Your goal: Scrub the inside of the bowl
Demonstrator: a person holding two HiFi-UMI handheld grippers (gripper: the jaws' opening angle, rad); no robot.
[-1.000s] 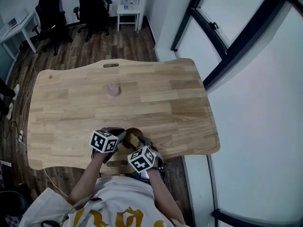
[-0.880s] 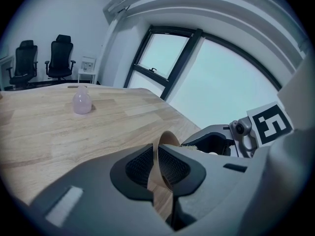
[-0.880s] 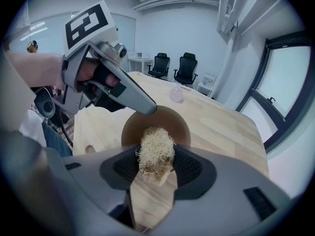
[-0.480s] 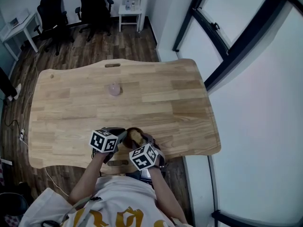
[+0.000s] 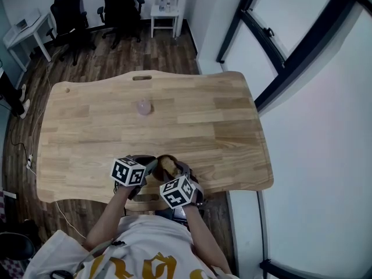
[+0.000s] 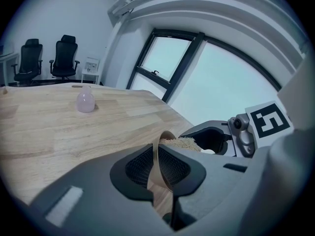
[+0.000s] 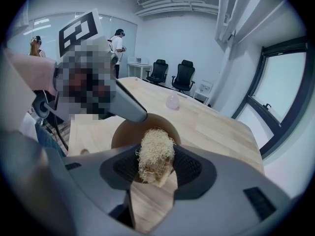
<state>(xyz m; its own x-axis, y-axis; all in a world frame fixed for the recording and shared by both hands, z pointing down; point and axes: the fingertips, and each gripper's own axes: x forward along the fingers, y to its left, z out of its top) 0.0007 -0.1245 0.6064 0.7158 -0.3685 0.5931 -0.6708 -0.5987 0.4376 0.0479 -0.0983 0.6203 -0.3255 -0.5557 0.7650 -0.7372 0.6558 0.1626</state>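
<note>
A brown wooden bowl point(image 5: 161, 168) sits near the table's front edge, tilted toward my right side. My left gripper point(image 6: 156, 167) is shut on the bowl's rim point(image 6: 162, 167), which stands edge-on between its jaws. My right gripper point(image 7: 154, 165) is shut on a pale fibrous scrubber point(image 7: 154, 152), whose far end lies inside the bowl point(image 7: 129, 132). In the head view the left gripper point(image 5: 146, 168) and the right gripper point(image 5: 176, 176) meet over the bowl, and the scrubber point(image 5: 168, 166) shows at the bowl's mouth.
A small pink translucent bottle point(image 5: 143, 107) stands at the middle of the wooden table point(image 5: 221, 127), also seen as the bottle point(image 6: 85, 100) in the left gripper view. Office chairs point(image 5: 119, 4) and a small white side table point(image 5: 163, 13) stand beyond. A window frame point(image 5: 279, 57) runs along the right.
The right gripper with the scrubber has shifted slightly within the bowl. The head camera has moved a little. The left gripper and bowl stay put.
</note>
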